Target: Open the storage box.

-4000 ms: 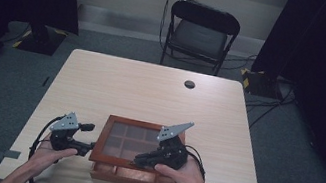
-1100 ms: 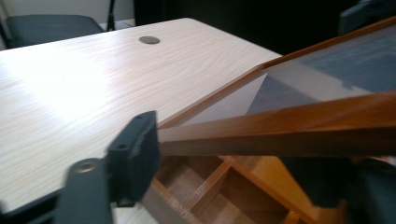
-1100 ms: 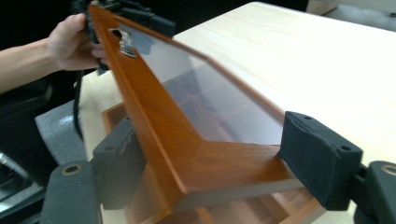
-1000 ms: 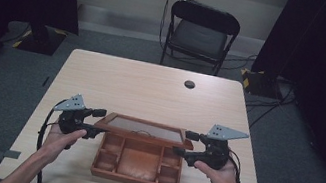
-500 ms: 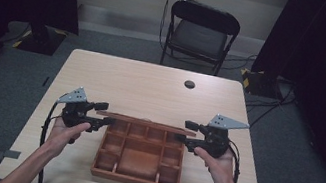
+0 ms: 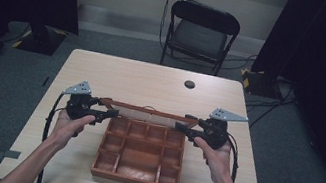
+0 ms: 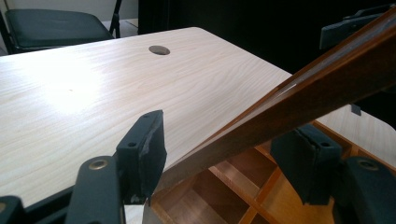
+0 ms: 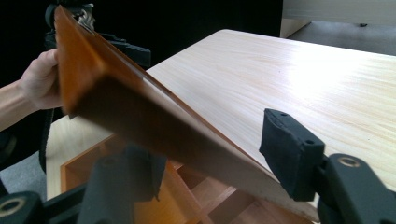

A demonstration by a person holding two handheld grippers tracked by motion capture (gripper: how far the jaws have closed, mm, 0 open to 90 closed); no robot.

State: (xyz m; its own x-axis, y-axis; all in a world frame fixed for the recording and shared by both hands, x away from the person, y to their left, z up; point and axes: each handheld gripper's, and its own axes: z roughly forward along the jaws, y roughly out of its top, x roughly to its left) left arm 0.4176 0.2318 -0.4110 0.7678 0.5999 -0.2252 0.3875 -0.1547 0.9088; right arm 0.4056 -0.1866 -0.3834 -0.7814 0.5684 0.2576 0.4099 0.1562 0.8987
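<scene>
Because the lid [image 6: 147, 111] is a stiff, glossy wooden frame, likely with a fragile pane, it wants holding by its side rails. It stands raised over the box [image 6: 140, 154] near the tabletop's [image 6: 142, 80] front edge. The left gripper [image 6: 105, 112] and right gripper [image 6: 184, 128] flank its ends, fingers wide, seemingly bracing rather than pinching.

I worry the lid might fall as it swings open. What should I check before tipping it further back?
1. Left gripper spans the lid edge: ok.
2. Right gripper spans the other end: ok.
3. Fingers pressed firmly on the wood: cannot tell.
4. Table behind the box free for the lid: ok.
5. Hinge holding: cannot tell.
</scene>
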